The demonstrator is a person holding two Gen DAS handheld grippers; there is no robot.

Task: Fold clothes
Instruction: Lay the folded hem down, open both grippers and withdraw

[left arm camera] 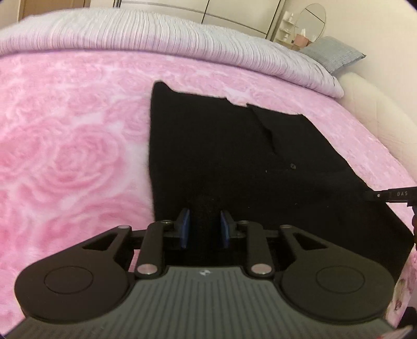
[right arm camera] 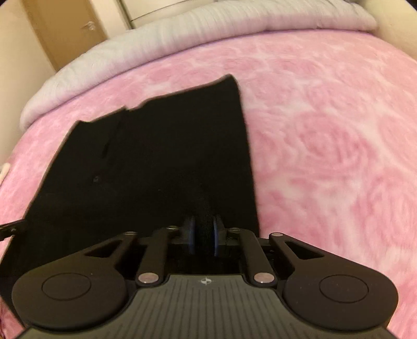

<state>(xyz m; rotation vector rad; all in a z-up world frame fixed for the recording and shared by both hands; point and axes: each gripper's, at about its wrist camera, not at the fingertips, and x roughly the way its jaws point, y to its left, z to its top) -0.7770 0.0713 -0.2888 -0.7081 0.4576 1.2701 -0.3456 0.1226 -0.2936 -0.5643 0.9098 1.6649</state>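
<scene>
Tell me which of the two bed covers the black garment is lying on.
The pink rose-patterned blanket: the black garment lies flat on it in both views. The ribbed pale quilt is bunched along the far side, clear of the garment.

Pink rose blanket (fleecy), ribbed duvet, grey cushion, round mirror.

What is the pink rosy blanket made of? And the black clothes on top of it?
The pink blanket looks like soft plush fleece: its fuzzy, matte surface blurs the rose pattern. The black garment looks like a thick knit or felted cloth, maybe wool: matte, no shine, with slightly fuzzy edges and a small button. It is too dark to be sure.
</scene>
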